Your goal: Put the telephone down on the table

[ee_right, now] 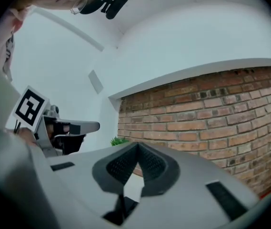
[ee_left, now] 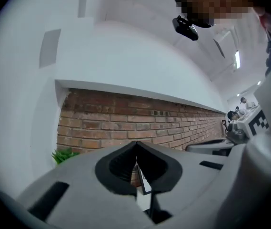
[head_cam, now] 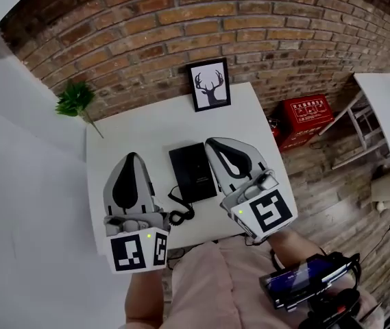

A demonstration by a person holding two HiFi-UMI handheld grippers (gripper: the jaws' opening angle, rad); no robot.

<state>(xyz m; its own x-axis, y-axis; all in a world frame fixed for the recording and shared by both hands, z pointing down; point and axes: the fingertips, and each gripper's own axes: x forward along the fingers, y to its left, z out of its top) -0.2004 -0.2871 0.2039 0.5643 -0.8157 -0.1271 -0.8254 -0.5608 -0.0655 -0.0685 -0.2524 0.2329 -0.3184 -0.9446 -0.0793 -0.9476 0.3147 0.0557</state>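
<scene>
The black telephone (head_cam: 193, 172) lies flat on the white table (head_cam: 147, 125), its coiled cord (head_cam: 179, 212) trailing off toward the near edge. My left gripper (head_cam: 132, 155) hovers left of the phone, jaws shut and empty. My right gripper (head_cam: 212, 142) hovers over the phone's right side, also shut with nothing in it. In the left gripper view the closed tips (ee_left: 135, 144) point level at the brick wall (ee_left: 125, 123). The right gripper view shows its closed tips (ee_right: 137, 146) aimed at the same wall, with the left gripper (ee_right: 54, 128) beside it.
A framed deer picture (head_cam: 210, 84) leans on the brick wall at the table's far edge. A green plant (head_cam: 77, 100) stands at the far left corner. A red box (head_cam: 307, 118) and a white chair (head_cam: 380, 115) sit on the floor to the right.
</scene>
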